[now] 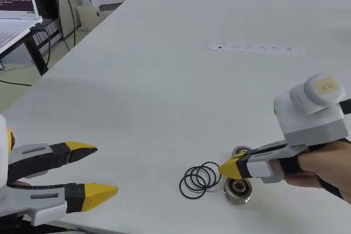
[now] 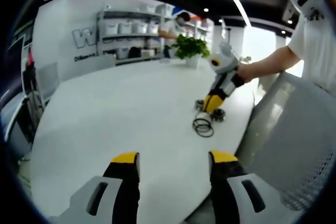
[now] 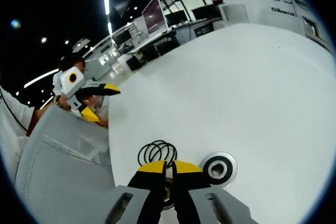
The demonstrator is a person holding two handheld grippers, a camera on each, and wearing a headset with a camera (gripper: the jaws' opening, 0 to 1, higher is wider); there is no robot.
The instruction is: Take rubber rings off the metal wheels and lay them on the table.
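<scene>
White workbench (image 1: 164,80), office room behind. The right gripper (image 1: 231,166) has its jaws pressed together, tips down on the near metal wheel (image 1: 238,188); can't tell if a ring is pinched between them. The left gripper (image 1: 94,171) has its jaws wide apart, holding nothing, well apart from the work.

My read: peel step. Catch the ring's edge only and roll it over the rim. The wheel sits free and will likely skid, so pin it with the left.

Loose rubber rings (image 1: 198,180) lie just beside that wheel, second wheel (image 1: 241,150) just behind; lay the next ring clear of both. Power strip (image 1: 255,48) is far off, no obstruction.
</scene>
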